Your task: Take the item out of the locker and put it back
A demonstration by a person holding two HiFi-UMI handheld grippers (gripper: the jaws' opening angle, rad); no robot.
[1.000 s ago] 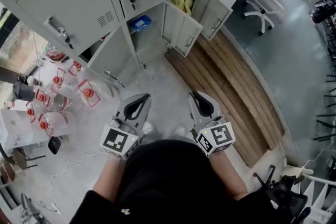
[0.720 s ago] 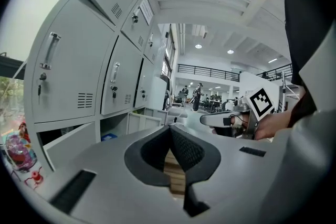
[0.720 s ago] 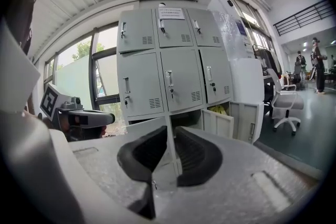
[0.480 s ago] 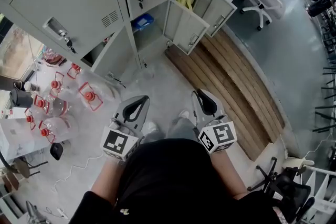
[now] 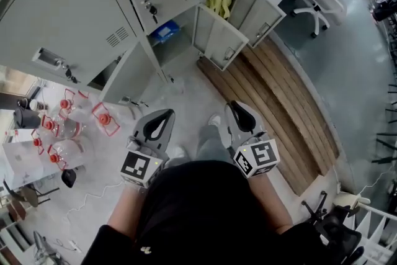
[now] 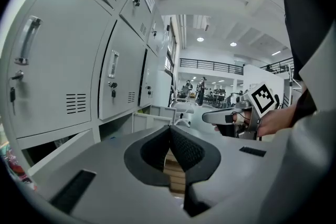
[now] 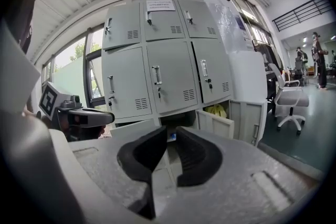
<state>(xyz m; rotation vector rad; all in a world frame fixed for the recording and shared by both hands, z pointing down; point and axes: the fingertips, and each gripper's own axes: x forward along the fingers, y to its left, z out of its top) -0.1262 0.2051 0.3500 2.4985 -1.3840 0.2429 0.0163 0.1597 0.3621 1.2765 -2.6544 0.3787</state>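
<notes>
— Grey lockers (image 5: 80, 3) fill the upper left of the head view, above a pale floor (image 5: 186, 96). Two bottom compartments stand open. Which thing do we want?

— Can't say for sure. A blue item (image 5: 164, 30) lies in the open compartment at upper centre. Something yellow (image 5: 218, 4) sits in the compartment just to its right. Both are well apart from the grippers.

— And the grippers?

— Low in the frame, close to the body. The left gripper (image 6: 170, 132) has its jaws pressed together on nothing. The right gripper (image 7: 171, 132) shows a narrow gap, also empty.

— So the approach comes first.

— I'd judge so. Step closer, crouch, and spread one pair of jaws before reaching in. Steer past the open door (image 5: 220, 40) rather than clipping its edge.

— What's hard to read?

— The blue item's shape. It's small in the head view and only a sliver between the pads in the right gripper view. The yellow thing is partly hidden by its door. The dark compartment at centre left shows no contents I can make out.
</notes>
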